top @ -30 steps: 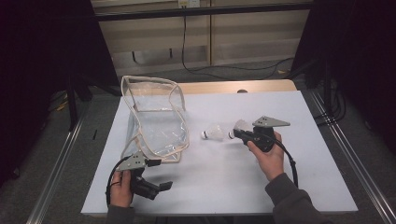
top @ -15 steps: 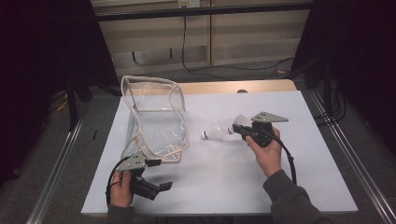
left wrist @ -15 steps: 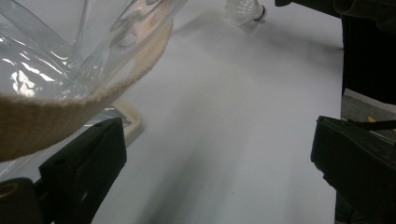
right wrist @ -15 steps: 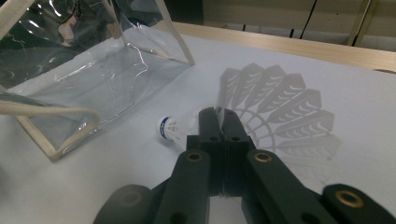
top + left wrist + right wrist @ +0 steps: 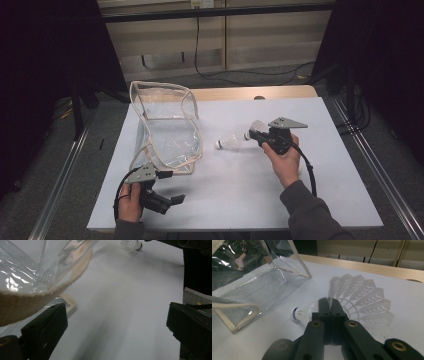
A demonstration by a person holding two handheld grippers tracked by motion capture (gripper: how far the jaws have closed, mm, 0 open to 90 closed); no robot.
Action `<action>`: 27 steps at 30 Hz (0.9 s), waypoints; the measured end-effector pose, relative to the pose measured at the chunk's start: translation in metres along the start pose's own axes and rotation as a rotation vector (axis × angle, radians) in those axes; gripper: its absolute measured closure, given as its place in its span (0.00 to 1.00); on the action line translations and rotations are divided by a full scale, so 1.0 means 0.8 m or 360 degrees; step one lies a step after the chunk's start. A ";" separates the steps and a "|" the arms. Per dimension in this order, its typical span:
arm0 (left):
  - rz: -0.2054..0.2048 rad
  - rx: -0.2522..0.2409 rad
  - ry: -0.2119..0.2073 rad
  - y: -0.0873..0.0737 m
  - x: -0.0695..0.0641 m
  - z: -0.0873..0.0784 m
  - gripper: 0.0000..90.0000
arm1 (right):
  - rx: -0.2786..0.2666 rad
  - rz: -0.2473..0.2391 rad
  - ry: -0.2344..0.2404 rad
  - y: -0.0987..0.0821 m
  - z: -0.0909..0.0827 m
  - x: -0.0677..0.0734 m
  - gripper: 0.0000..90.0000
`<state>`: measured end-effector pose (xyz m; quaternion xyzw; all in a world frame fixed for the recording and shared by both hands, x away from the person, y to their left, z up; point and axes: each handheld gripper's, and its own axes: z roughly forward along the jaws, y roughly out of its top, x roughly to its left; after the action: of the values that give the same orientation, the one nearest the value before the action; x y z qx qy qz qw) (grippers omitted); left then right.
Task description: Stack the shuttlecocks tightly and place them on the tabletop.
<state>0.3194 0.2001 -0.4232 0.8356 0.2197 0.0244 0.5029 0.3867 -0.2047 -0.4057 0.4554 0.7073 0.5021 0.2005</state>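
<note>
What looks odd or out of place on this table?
The clear plastic bag with beige trim sags lopsided. The right gripper pinches a white feathered shuttlecock by its skirt's edge, which might bend feathers. A second white shuttlecock lies on its side.

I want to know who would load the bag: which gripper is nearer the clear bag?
Left. The left gripper sits beside the clear bag; the right gripper is farther off across the table.

1 white shuttlecock [image 5: 359, 298] clamped by its feathers, another [image 5: 230, 143] lying on the table.
</note>
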 end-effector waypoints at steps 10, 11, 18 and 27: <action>-0.0004 0.0003 0.0001 0.000 0.000 0.000 0.04 | -0.0018 0.0022 -0.0012 0.003 0.006 0.000 1.00; -0.0004 0.0003 0.0004 0.000 0.000 0.001 0.04 | -0.0019 0.0020 -0.0015 0.004 0.007 0.000 1.00; -0.0002 -0.0004 0.0003 0.000 0.001 -0.001 0.04 | -0.0019 0.0010 -0.0012 0.003 0.010 0.000 1.00; -0.0007 -0.0008 0.0004 0.000 0.001 0.000 0.04 | -0.0004 0.0002 -0.0001 0.000 0.017 0.003 1.00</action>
<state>0.3198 0.2004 -0.4234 0.8339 0.2221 0.0249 0.5047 0.3959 -0.1957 -0.4111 0.4556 0.7064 0.5031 0.2010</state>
